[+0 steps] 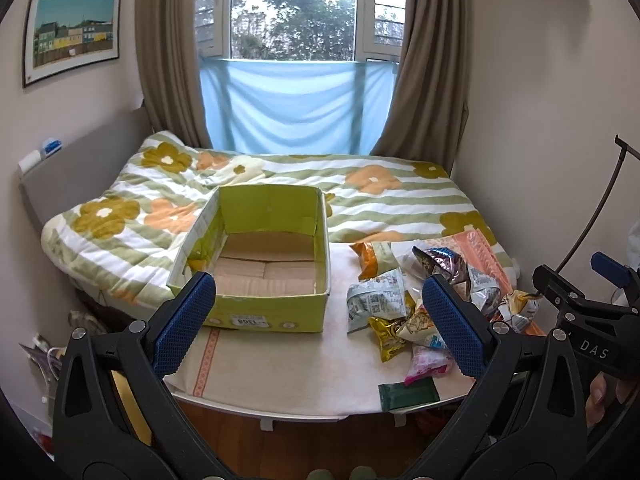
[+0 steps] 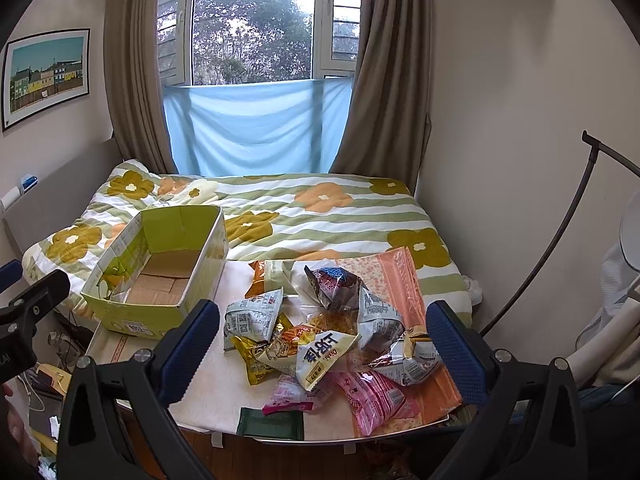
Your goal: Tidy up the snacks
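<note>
My left gripper and right gripper both hang low at six o'clock, fingers spread wide, nothing held. Green box sits empty at ten o'clock, snack pile heaped dead ahead on the table. Nothing packed yet, I reckon; next I'd drop the right one onto a top packet.

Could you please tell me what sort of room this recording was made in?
Most likely a small bedroom in a home. A bed with a flowered quilt fills the space below a curtained window, and a framed picture hangs on the wall. The snacks sit on a small table at the bed's foot.
</note>
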Demonstrator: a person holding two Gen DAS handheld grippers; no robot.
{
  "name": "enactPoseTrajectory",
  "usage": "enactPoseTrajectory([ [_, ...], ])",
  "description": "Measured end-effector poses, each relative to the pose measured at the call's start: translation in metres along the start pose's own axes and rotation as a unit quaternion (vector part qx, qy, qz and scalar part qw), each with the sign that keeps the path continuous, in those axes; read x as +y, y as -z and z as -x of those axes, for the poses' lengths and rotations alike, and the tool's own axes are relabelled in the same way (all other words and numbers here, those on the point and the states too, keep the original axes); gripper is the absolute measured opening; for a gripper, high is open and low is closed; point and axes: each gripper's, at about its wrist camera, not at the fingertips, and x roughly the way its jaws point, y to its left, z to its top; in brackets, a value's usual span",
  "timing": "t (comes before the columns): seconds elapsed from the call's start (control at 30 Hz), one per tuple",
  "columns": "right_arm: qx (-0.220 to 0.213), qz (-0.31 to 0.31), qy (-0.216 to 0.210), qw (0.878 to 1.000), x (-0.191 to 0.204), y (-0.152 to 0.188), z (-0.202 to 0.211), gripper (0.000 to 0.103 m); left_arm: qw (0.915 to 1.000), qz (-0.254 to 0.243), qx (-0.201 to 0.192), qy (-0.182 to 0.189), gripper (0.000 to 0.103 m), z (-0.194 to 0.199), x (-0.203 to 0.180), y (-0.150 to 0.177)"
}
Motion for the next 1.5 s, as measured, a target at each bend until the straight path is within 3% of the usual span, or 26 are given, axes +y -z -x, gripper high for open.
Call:
enactPoseTrajectory([
  [0.93,0.004,-0.007,0.005,1.000,-0.003,0.001,-0.005,0.103,0.9999,0.005,0.012,0.009,0.103,-0.012,-0.006,-0.004],
  [1.17,0.026,-0.031,0.003,0.999,-0.020,0.007,-0.014,0.103,0.9981,-0.003,0.051,0.034,0.103,-0.035,-0.010,-0.010],
  [1.5,0.083,-0.054,0.032,0.995,-0.055,0.021,-0.050,0.103,0.9882,-0.017,0.122,0.091,0.103,-0.108,-0.042,0.006],
])
